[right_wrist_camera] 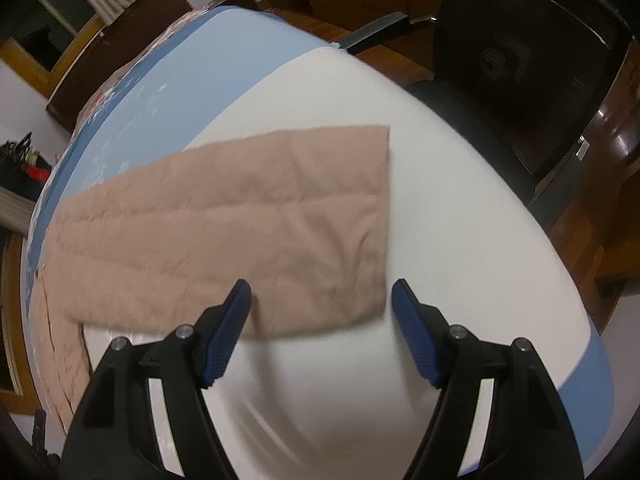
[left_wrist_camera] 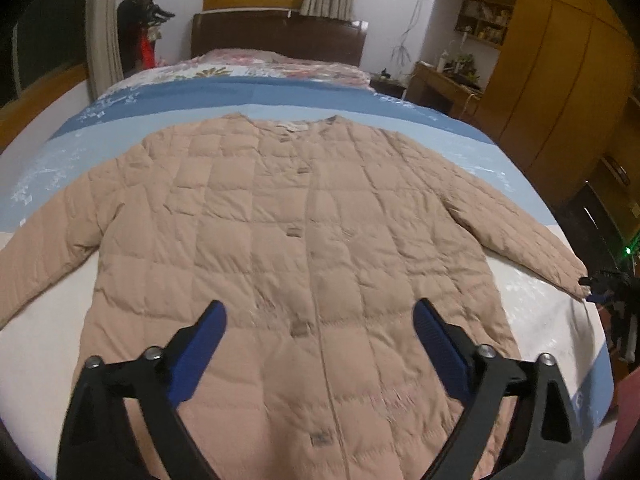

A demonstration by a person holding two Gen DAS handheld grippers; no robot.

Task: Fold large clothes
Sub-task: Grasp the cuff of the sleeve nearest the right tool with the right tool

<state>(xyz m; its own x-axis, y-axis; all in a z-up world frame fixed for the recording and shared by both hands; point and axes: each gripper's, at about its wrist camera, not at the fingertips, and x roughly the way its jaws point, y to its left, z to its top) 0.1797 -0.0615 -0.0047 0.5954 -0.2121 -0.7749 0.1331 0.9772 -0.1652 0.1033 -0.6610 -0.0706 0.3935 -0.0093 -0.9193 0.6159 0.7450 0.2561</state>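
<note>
Quilted beige jacket [left_wrist_camera: 280, 248] spread flat, front up, on bed [left_wrist_camera: 48, 344]; neck label unreadable. Left gripper [left_wrist_camera: 320, 320] wide open above hem, gripping nothing. Right gripper [right_wrist_camera: 322, 298] wide open over sleeve cuff [right_wrist_camera: 352, 240], empty.

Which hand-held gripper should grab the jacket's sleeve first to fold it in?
Probably the right hand-held gripper. It is open and sits right at the cuff end of the sleeve. The left hand-held gripper, also open, is over the middle of the jacket, far from either cuff.
</note>
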